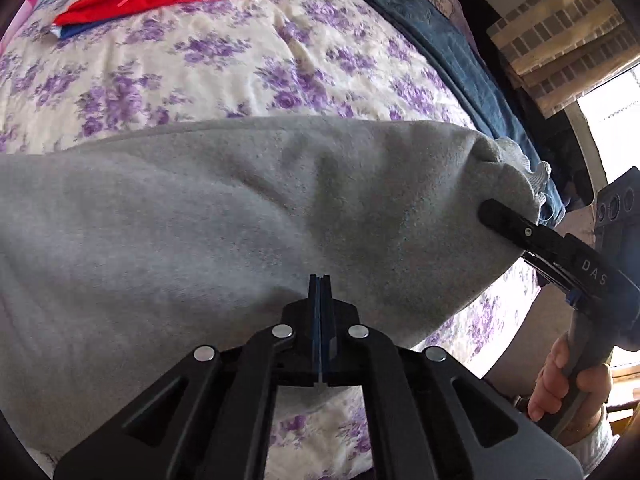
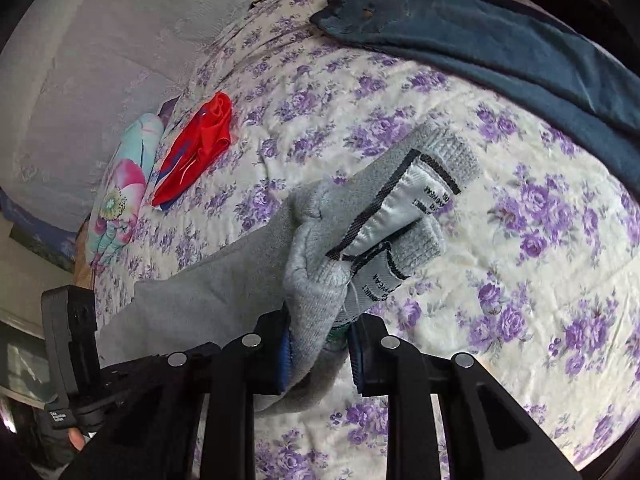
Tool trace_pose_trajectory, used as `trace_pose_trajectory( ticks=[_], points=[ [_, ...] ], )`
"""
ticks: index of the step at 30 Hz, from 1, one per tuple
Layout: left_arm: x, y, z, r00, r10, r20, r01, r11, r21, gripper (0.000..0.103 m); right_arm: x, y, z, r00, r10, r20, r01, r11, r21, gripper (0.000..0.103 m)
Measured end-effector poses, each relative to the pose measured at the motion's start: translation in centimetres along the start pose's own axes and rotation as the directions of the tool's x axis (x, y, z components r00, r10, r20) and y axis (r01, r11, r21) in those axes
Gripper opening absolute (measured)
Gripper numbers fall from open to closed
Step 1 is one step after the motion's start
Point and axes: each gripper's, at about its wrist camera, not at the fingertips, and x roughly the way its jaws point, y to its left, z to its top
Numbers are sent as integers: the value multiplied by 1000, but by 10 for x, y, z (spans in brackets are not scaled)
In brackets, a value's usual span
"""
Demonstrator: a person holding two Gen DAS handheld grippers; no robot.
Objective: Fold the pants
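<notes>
Right tongs clamped on the grey pants waistband over the bed; left tongs fully clenched, pinching the fabric edge.

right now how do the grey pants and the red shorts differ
The grey pants are held up off the bed in the right tool, waistband bunched; the red shorts lie flat and untouched. The grey pants are plain and close to both cameras; the red shorts have blue trim and lie far off by a floral pillow. Both are over the same bed.
</notes>
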Motion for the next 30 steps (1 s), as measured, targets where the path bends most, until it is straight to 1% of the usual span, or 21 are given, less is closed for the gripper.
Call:
trace_pose_trajectory(
  ticks=[2, 3, 5, 7, 9, 11, 13, 14, 16, 18, 20, 23, 25, 26, 27, 28, 29, 30],
  points=[
    [-25, 25, -7, 998, 36, 44, -34, 999, -41, 0, -6, 23, 5, 1000, -18, 20, 20, 995, -98, 22],
    [-38, 42, -12, 995, 64, 70, -58, 995, -76, 0, -8, 36, 6, 999, -25, 27, 29, 988, -153, 22],
    [-62, 80, -23, 988, 110, 108, -90, 980, -177, 0, -11, 70, 9, 999, -31, 38, 40, 958, -285, 21],
    [-83, 124, -40, 979, 169, 117, -129, 948, -289, 0, -10, 109, 6, 998, -45, 43, 59, 900, -432, 20],
    [-97, 164, -58, 969, 219, 111, -160, 907, -390, 0, 1, 147, -4, 997, -67, 43, 80, 820, -567, 20],
    [-107, 198, -77, 962, 256, 99, -180, 860, -478, 0, 18, 180, -17, 998, -56, 17, 53, 752, -657, 20],
    [-114, 223, -90, 959, 267, 92, -180, 828, -531, 0, 38, 208, -36, 999, -39, -22, 11, 689, -724, 20],
    [-116, 231, -93, 958, 269, 94, -176, 818, -547, 0, 49, 221, -47, 999, -31, -43, -12, 656, -755, 20],
    [-113, 239, -98, 961, 258, 100, -160, 813, -560, 0, 76, 243, -70, 995, -43, -87, -45, 594, -803, 19],
    [-107, 243, -98, 963, 251, 99, -152, 807, -570, 0, 100, 253, -89, 990, -83, -118, -52, 556, -829, 19],
    [-104, 242, -96, 961, 261, 93, -165, 807, -566, 0, 112, 255, -97, 987, -107, -124, -46, 546, -837, 19],
    [-103, 237, -94, 958, 275, 86, -184, 815, -550, 0, 109, 254, -93, 986, -95, -140, -63, 559, -827, 19],
    [-101, 240, -95, 960, 264, 89, -173, 815, -553, 0, 109, 252, -91, 984, -92, -154, -76, 561, -824, 20],
    [-101, 242, -95, 963, 253, 92, -160, 812, -561, 0, 112, 250, -92, 982, -94, -165, -84, 564, -822, 22],
    [-100, 245, -95, 966, 242, 94, -147, 809, -569, 0, 114, 248, -93, 978, -99, -185, -98, 565, -819, 28],
    [-100, 247, -95, 968, 233, 95, -137, 806, -575, 1, 119, 247, -95, 971, -112, -209, -112, 563, -819, 31],
    [-99, 249, -95, 970, 224, 95, -130, 805, -579, 1, 123, 247, -99, 965, -128, -228, -121, 554, -824, 38],
    [-99, 250, -95, 971, 219, 92, -126, 805, -580, 1, 122, 248, -103, 959, -133, -252, -142, 545, -827, 49]
  ],
)
